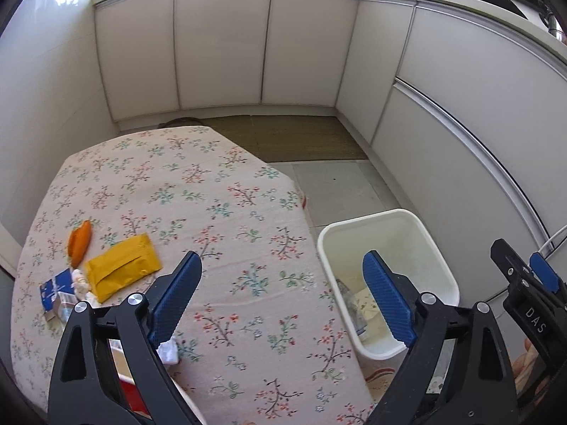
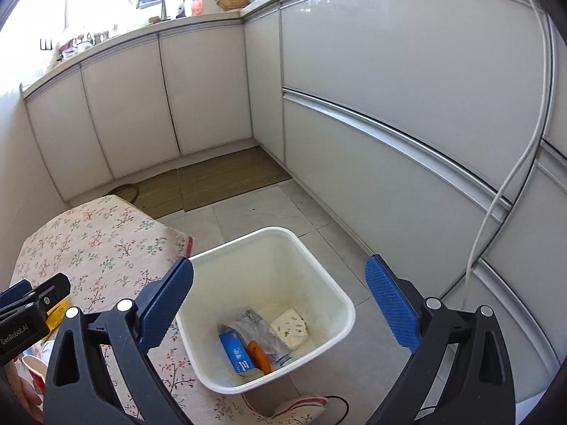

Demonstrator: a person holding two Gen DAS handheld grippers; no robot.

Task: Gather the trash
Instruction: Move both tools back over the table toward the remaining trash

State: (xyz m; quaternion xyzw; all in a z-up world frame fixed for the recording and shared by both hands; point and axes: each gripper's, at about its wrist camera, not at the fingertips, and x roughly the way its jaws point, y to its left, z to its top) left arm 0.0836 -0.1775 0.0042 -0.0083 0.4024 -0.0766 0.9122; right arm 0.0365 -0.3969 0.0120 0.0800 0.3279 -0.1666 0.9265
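Note:
On the floral tablecloth [image 1: 219,191] lie an orange wrapper [image 1: 79,242], a yellow packet [image 1: 122,265], a blue-and-white carton [image 1: 53,292] and crumpled white paper [image 1: 81,281], all at the left. My left gripper [image 1: 281,265] is open and empty over the table's right edge. A white bin [image 2: 340,290] stands on the floor beside the table. It holds a blue box [image 2: 235,352], an orange wrapper [image 2: 258,356], a clear plastic bag [image 2: 260,324] and a folded floral paper [image 2: 290,327]. Over the bin hangs my right gripper [image 2: 280,269], open with nothing between its pads.
White kitchen cabinets [image 1: 219,46] line the back and right. A woven mat [image 2: 226,177] lies on the grey tile floor in front of them. A white cable [image 2: 510,177] hangs down the right cabinets. A red-and-white container [image 1: 129,389] sits under my left gripper.

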